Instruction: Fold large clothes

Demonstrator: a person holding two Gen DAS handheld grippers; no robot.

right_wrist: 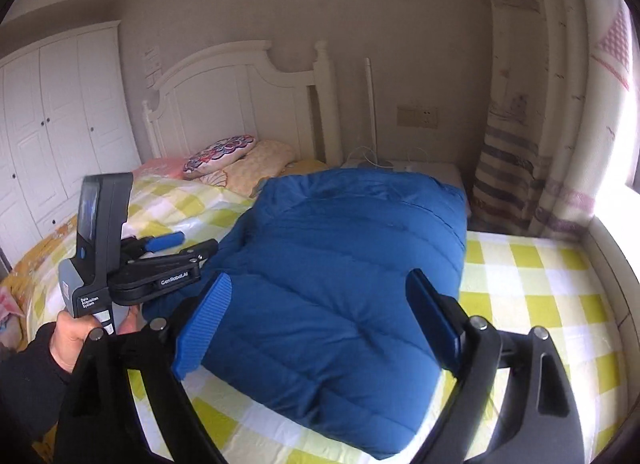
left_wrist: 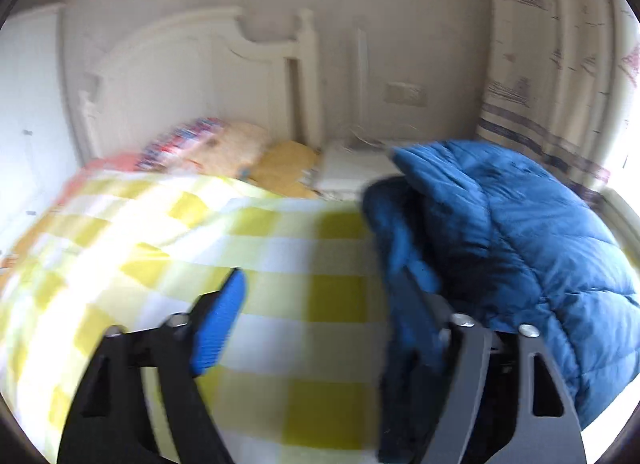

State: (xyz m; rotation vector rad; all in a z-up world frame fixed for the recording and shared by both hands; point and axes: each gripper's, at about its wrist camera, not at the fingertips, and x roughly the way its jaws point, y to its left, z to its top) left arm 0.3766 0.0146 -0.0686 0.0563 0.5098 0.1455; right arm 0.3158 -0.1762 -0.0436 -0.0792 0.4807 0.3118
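Note:
A blue quilted puffer jacket (right_wrist: 344, 240) lies folded into a thick bundle on the yellow-and-white checked bed cover (right_wrist: 540, 304). My right gripper (right_wrist: 320, 280) hovers over the bundle's near half, jaws wide open and nothing pressed between the pads. My left gripper (right_wrist: 186, 246), held by a hand in a dark sleeve (right_wrist: 74, 330), is at the bundle's left edge. In the blurred left wrist view the left gripper (left_wrist: 320, 280) stands open over the checked cover (left_wrist: 192, 232). Its right finger lies against the jacket's (left_wrist: 520, 224) loose edge, which partly hides that pad.
Patterned pillows (right_wrist: 236, 160) lie at the head of the bed below a white headboard (right_wrist: 224, 80). A white nightstand (right_wrist: 424, 168) with cables stands behind the jacket. A striped curtain (right_wrist: 520, 136) and bright window are on the right, a white wardrobe (right_wrist: 52, 116) on the left.

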